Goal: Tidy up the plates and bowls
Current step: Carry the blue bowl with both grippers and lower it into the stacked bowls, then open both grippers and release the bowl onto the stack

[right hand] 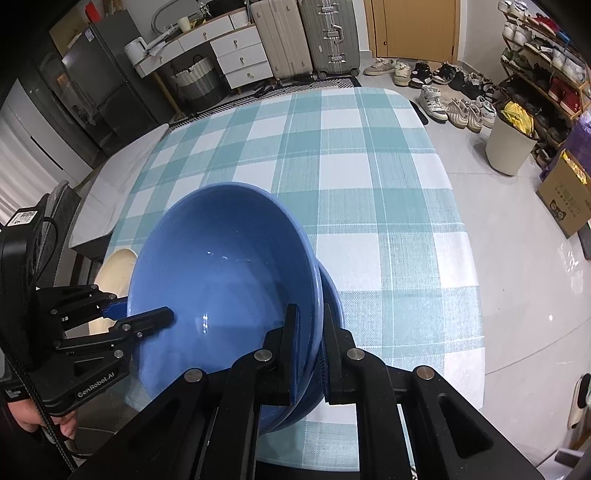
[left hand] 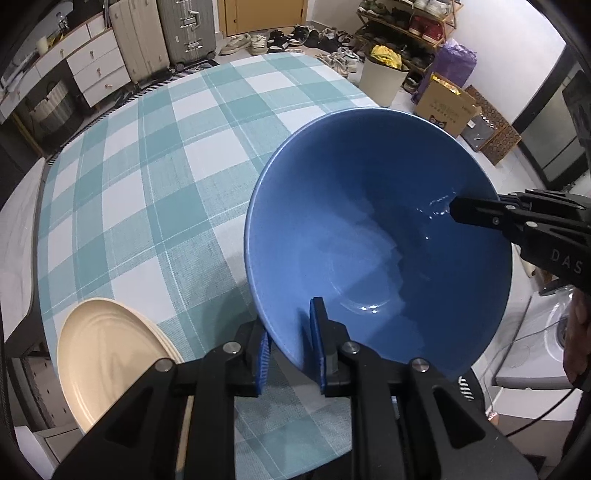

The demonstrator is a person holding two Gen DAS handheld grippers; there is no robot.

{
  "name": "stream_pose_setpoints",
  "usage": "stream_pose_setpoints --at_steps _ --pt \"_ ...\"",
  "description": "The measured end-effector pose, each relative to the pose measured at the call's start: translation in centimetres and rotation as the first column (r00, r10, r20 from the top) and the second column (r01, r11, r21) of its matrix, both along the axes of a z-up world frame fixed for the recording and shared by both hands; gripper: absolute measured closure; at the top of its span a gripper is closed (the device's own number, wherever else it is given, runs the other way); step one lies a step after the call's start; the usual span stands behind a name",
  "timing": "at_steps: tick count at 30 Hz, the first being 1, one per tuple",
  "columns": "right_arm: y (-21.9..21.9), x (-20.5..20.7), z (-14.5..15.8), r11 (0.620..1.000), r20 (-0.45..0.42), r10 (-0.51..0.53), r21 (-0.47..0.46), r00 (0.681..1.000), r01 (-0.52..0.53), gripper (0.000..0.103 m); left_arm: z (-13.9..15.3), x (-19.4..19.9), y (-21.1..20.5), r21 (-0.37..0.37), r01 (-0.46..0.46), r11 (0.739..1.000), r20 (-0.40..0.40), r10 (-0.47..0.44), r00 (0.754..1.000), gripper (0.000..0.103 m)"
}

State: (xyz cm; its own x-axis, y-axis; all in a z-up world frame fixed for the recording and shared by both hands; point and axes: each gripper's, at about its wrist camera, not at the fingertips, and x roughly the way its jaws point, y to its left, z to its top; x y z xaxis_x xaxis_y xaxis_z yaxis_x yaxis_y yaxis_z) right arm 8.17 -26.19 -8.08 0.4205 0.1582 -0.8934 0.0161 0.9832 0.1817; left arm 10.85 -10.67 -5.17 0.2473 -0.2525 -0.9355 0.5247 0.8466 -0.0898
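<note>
A large blue bowl hangs tilted just above the teal-and-white checked tablecloth. My left gripper is shut on the bowl's near rim, one blue pad inside the wall and one outside. My right gripper holds the opposite rim. In the right wrist view my right gripper is shut on the bowl, and the rim of a second blue bowl shows nested under it. The left gripper clamps the far rim there. A stack of cream plates lies at the table's near left edge.
Off the far end of the table stand suitcases, white drawers and rows of shoes. A white bin, a cardboard box and a shoe rack are on the floor at right.
</note>
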Motion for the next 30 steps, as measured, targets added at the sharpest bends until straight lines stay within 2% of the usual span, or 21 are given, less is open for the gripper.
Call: stream_pose_setpoints --at_steps 16,22,30 --pt "1.5 -0.9 -1.2 0.994 0.016 0.044 -0.104 0.999 -0.042 0.092 -2.4 -0.5 -0.3 0.026 0.012 1.000 -0.009 -0.011 1.000 0.084" --pt "1.4 -1.1 -1.1 0.994 0.028 0.047 -0.103 0.998 -0.044 0.091 -2.7 -0.6 -0.4 0.029 0.013 1.000 0.004 -0.013 1.000 0.081" --pt "1.0 -1.3 -0.7 0.996 0.047 0.049 -0.071 0.998 -0.046 0.091 -4.0 -0.4 -0.3 0.005 -0.005 1.000 -0.035 0.005 0.999 0.077"
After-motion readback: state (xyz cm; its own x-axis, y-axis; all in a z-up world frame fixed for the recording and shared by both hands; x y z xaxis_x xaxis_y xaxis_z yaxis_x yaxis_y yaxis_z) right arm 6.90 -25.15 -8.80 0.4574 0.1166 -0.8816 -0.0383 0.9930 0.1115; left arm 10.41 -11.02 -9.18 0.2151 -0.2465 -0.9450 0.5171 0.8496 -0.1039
